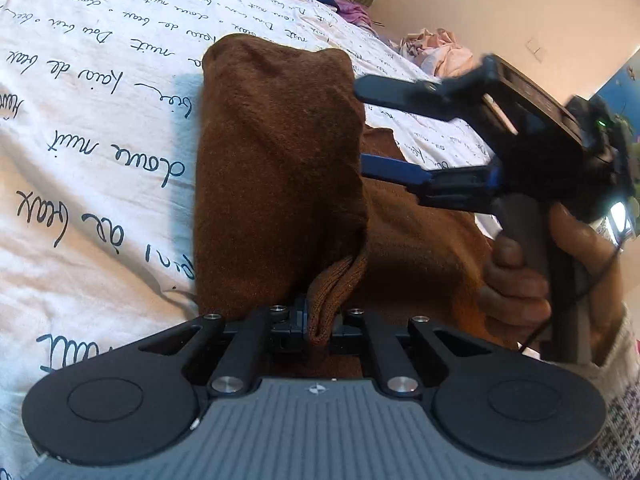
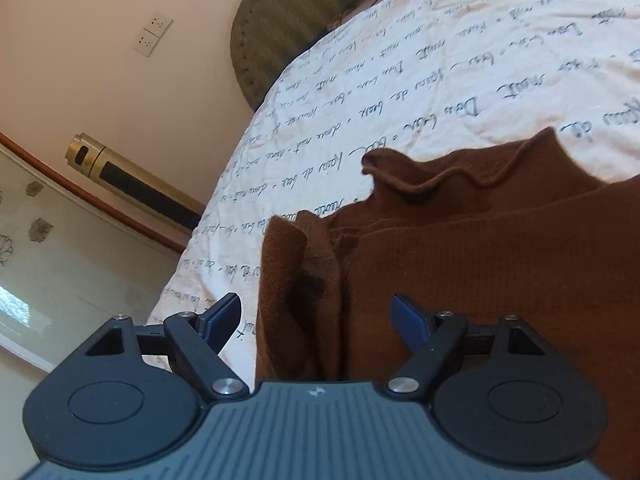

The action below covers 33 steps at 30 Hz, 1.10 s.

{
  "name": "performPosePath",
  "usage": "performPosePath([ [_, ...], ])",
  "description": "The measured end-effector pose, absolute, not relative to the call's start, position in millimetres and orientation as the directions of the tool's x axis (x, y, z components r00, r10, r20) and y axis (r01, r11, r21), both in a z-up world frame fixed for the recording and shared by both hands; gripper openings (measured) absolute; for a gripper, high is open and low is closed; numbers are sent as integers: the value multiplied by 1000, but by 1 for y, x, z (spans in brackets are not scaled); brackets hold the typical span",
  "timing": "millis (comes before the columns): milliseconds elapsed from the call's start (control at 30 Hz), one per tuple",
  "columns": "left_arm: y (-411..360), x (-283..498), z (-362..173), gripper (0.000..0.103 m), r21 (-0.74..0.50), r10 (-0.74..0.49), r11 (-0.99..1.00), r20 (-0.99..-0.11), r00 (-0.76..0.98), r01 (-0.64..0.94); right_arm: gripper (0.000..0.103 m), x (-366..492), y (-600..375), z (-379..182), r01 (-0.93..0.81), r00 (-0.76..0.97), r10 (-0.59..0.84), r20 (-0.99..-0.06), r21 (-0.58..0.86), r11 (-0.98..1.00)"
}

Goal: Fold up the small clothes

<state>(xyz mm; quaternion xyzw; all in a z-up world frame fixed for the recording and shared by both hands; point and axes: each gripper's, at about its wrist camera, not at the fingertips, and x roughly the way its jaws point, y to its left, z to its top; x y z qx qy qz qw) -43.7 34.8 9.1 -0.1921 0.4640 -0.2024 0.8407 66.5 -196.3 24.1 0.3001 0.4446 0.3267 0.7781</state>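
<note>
A brown knitted garment (image 1: 280, 168) lies on the bed, one part folded up and over. My left gripper (image 1: 318, 326) is shut on a bunched edge of it, close to the camera. My right gripper (image 1: 362, 124) shows in the left wrist view, held in a hand at the right, its blue fingers (image 1: 394, 170) spread open beside the folded part. In the right wrist view the right gripper (image 2: 316, 318) is open, with a fold of the brown garment (image 2: 460, 248) lying between and beyond the fingers.
A white bedsheet (image 1: 100, 100) with dark handwriting print covers the bed. Pink and purple clothes (image 1: 440, 50) lie at the far edge. An olive headboard (image 2: 288, 12), a wall with sockets (image 2: 154, 34) and a gold cylinder (image 2: 120, 176) stand left of the bed.
</note>
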Motion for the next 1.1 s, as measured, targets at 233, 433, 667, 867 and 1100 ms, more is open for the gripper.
performPosePath([
  [233,43,-45,7,12,-531,-535,832,-692,485,160,70,78,-164,22,-325,313,835,-452,775,542],
  [433,51,-46,9,10,-574,-582,799,-662,473,179,8,73,-151,26,-323,363,761,-538,693,645],
  [667,49,-50,35,9,-655,-688,711,-575,442,255,8,48,-172,73,-375,463,718,-519,619,690],
  [867,2,-50,51,9,-656,-746,664,-549,378,359,8,31,-228,93,-336,538,661,-523,587,737],
  [1100,-69,-50,37,9,-639,-758,647,-599,258,416,8,13,-310,57,-168,592,569,-571,603,780],
])
